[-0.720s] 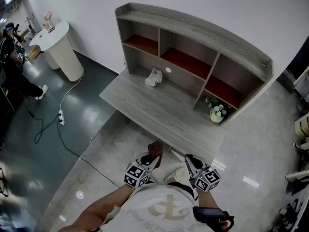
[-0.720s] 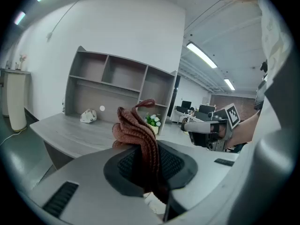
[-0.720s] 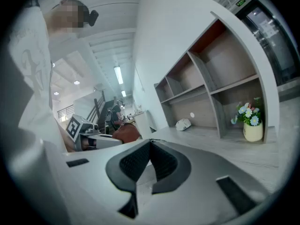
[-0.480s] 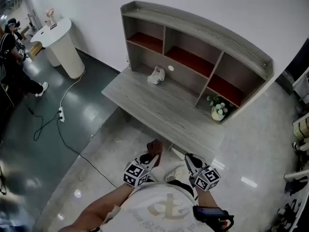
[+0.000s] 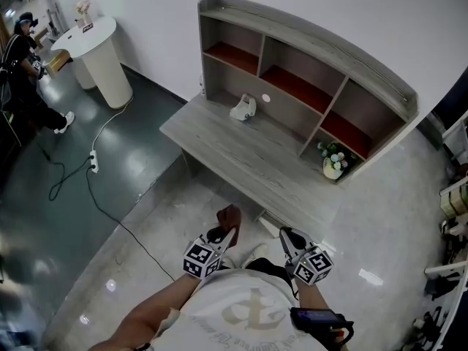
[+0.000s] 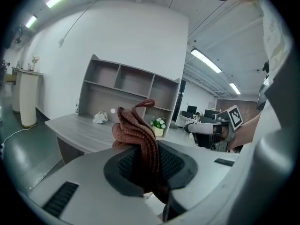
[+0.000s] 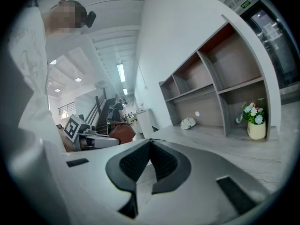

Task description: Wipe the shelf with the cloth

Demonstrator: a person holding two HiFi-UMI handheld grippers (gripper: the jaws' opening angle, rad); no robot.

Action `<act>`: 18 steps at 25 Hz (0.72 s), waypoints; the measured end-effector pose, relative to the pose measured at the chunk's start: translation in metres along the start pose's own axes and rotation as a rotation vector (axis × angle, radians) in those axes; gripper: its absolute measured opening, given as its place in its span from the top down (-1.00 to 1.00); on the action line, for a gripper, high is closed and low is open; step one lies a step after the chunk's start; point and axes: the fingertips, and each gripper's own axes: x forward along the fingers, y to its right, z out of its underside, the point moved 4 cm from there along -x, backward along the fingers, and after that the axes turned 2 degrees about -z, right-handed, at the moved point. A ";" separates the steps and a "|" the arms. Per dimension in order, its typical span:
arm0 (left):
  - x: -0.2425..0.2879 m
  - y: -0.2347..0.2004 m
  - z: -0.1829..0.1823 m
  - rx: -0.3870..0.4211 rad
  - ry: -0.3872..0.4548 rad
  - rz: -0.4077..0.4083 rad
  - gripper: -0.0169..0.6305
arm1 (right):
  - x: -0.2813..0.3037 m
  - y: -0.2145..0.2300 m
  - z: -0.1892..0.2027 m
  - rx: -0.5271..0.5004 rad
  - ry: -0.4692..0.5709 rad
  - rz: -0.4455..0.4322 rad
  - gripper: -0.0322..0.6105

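Left gripper clamped on the reddish-brown knit cloth, bunched above its jaws; right gripper jaws together, nothing betw. them. Both sit low over pale glossy floor, short of the grey wood desk top. Straight ahead at the desk's far edge is the shelf w/ red-floored cubbies and a flower vase ahead-right. Far off left of the left gripper: white round stand, power strip on dark floor.
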 end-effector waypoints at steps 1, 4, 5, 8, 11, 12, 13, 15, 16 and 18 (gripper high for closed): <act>-0.003 0.000 0.000 -0.002 0.003 -0.006 0.74 | 0.002 -0.002 -0.001 -0.003 -0.002 -0.007 0.89; -0.010 -0.001 0.000 -0.006 0.015 -0.022 0.74 | 0.006 -0.007 -0.002 -0.008 -0.011 -0.025 0.89; -0.012 -0.003 0.000 -0.007 0.019 -0.027 0.74 | 0.008 -0.008 -0.002 -0.010 -0.013 -0.030 0.89; -0.015 -0.008 -0.002 -0.013 0.024 -0.042 0.74 | 0.013 -0.010 -0.006 -0.017 -0.013 -0.042 0.89; -0.019 -0.008 -0.002 -0.016 0.023 -0.047 0.74 | 0.013 -0.013 -0.005 -0.017 -0.017 -0.044 0.89; -0.019 -0.007 -0.001 -0.016 0.022 -0.046 0.74 | 0.013 -0.014 -0.004 -0.015 -0.018 -0.043 0.89; -0.019 -0.007 0.000 -0.015 0.022 -0.043 0.74 | 0.012 -0.014 -0.003 -0.015 -0.019 -0.040 0.89; -0.016 -0.006 0.000 -0.011 0.022 -0.036 0.74 | 0.011 -0.012 -0.001 -0.015 -0.018 -0.033 0.89; -0.014 -0.006 0.000 -0.008 0.022 -0.032 0.74 | 0.010 -0.011 -0.001 -0.014 -0.017 -0.030 0.89; -0.010 -0.005 -0.002 -0.001 0.021 -0.023 0.74 | 0.009 -0.008 0.000 -0.012 -0.014 -0.021 0.89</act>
